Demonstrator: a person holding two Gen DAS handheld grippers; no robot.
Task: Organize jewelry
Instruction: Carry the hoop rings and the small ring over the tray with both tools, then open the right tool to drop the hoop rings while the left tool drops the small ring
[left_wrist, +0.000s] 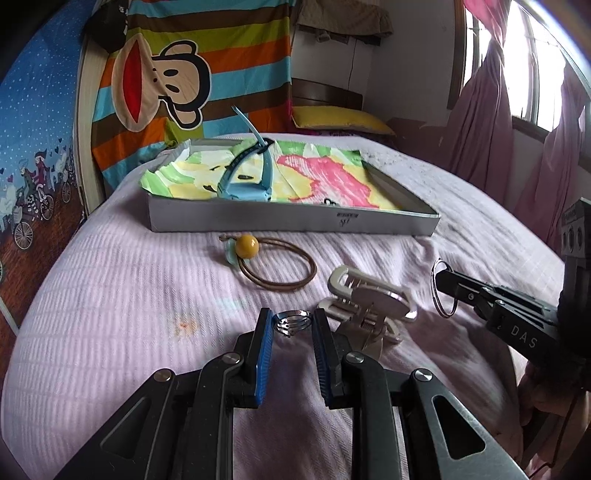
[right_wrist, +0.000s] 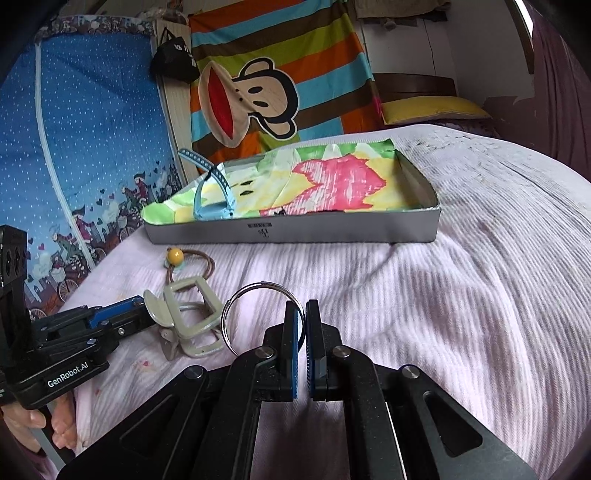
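My left gripper (left_wrist: 291, 316) has its blue pads against both sides of a small silver ring (left_wrist: 291, 323), low over the pink bedspread. Held off to the right, my right gripper (right_wrist: 304, 314) is shut on a large metal key ring (right_wrist: 258, 314), also visible in the left wrist view (left_wrist: 445, 288). A cream hair claw clip (left_wrist: 365, 299) (right_wrist: 188, 321) lies between the two grippers. Further back lies a brown hair tie with a yellow bead (left_wrist: 247, 245) (right_wrist: 174, 255). Behind it stands a shallow grey box (left_wrist: 295, 221) (right_wrist: 295, 232) lined with coloured paper, with a blue watch (left_wrist: 243, 181) (right_wrist: 212, 206) inside.
The pink bedspread (right_wrist: 461, 295) stretches right of the box. A striped monkey cloth (left_wrist: 184, 74) and a blue dotted panel (right_wrist: 92, 129) stand behind. A yellow pillow (left_wrist: 340, 120) is at the back, curtains (left_wrist: 498, 129) at right. A hand (right_wrist: 37, 424) holds the left gripper.
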